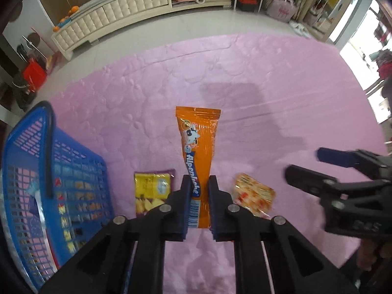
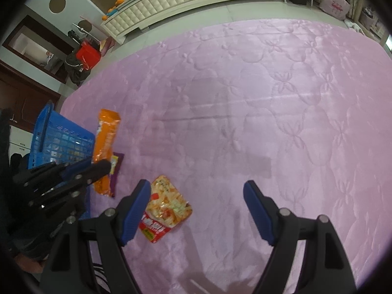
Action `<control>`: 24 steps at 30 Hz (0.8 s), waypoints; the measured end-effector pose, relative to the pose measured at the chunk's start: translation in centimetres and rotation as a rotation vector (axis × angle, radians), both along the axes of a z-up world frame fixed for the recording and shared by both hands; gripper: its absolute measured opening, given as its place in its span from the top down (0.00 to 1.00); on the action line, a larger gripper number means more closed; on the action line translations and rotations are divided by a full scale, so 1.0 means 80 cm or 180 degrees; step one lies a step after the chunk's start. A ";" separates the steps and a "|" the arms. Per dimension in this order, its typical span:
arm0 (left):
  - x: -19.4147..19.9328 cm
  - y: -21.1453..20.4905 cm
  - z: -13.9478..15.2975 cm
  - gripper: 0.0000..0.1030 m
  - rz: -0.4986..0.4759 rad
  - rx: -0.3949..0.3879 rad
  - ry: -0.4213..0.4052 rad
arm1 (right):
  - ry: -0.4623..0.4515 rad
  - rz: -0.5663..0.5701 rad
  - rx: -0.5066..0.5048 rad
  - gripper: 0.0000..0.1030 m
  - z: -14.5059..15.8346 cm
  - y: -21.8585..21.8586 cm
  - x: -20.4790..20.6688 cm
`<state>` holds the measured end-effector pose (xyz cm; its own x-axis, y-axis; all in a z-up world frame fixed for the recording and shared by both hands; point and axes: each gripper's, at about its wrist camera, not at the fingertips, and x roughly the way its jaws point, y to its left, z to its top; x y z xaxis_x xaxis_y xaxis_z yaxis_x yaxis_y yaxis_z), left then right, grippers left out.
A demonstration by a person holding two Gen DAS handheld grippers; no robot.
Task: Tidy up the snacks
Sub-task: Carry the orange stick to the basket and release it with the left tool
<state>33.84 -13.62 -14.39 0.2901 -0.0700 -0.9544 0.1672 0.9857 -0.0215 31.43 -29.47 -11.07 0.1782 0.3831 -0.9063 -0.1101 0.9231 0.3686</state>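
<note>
My left gripper (image 1: 198, 183) is shut on the lower end of a long orange Alpenliebe packet (image 1: 199, 142), which sticks out past the fingertips over the pink cover. From the right wrist view this orange packet (image 2: 106, 137) hangs beside the blue basket (image 2: 61, 132), held in the left gripper (image 2: 98, 166). A yellow-and-purple snack bag (image 1: 152, 191) lies just left of it. To its right lies a red-and-white snack bag (image 1: 254, 196). My right gripper (image 2: 196, 186) is open with nothing between its fingers, and the red-and-white bag (image 2: 166, 210) lies by its left finger.
The blue mesh basket (image 1: 29, 147) stands at the left with snack packets showing through its wall. A pink quilted cover (image 2: 269, 122) spreads far to the right and back. A cream cabinet (image 1: 127, 12) stands on the floor beyond it.
</note>
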 end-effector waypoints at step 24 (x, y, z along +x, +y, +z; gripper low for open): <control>-0.100 0.171 0.119 0.88 0.0487 -0.0316 -0.0894 | 0.0390 -0.0184 -0.0227 0.21 -0.024 0.093 -0.034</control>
